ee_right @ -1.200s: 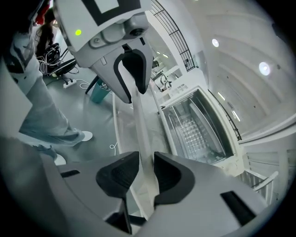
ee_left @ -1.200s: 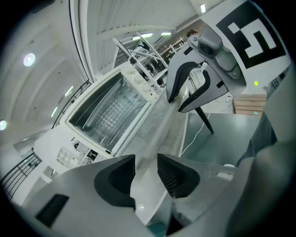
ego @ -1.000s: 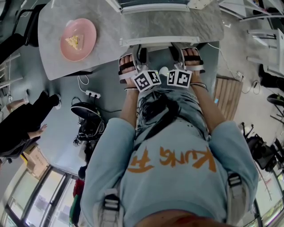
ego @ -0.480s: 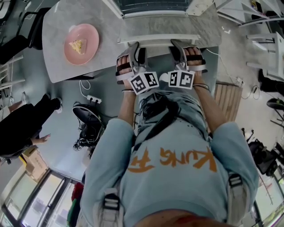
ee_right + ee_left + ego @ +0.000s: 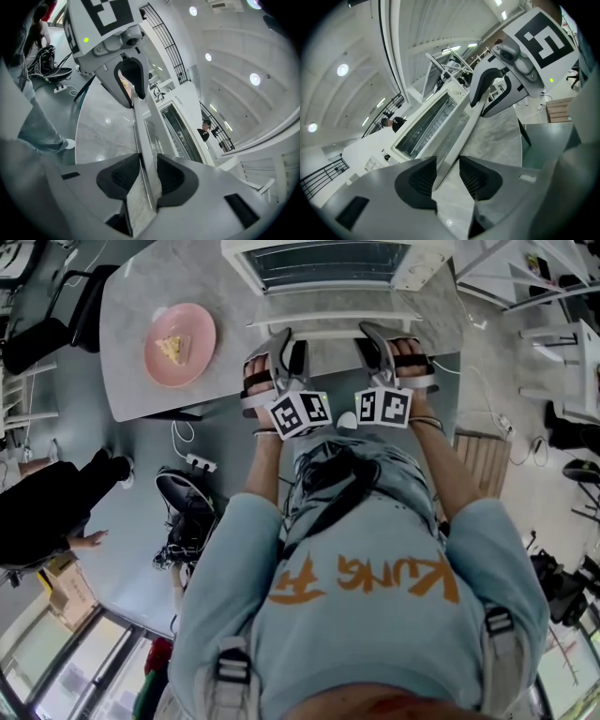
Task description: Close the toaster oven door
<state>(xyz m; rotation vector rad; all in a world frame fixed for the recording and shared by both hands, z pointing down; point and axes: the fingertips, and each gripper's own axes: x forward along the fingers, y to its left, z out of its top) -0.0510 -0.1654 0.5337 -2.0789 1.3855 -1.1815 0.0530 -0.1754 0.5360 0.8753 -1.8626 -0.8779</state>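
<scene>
Two grippers straddle near edge of door, mid-lift; toaster oven sits at far side of table. Jaws of left gripper apart round edge — prob. slack; right gripper clamped on it, jaws just been opening slightly. Next — swing door up & away till shut.

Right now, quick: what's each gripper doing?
Left gripper: jaws apart around the oven door edge; whether it grips cannot be told.
Right gripper: closed on the oven door edge, though its jaws have just been opening.

The head view's top edge cuts off the toaster oven.
</scene>
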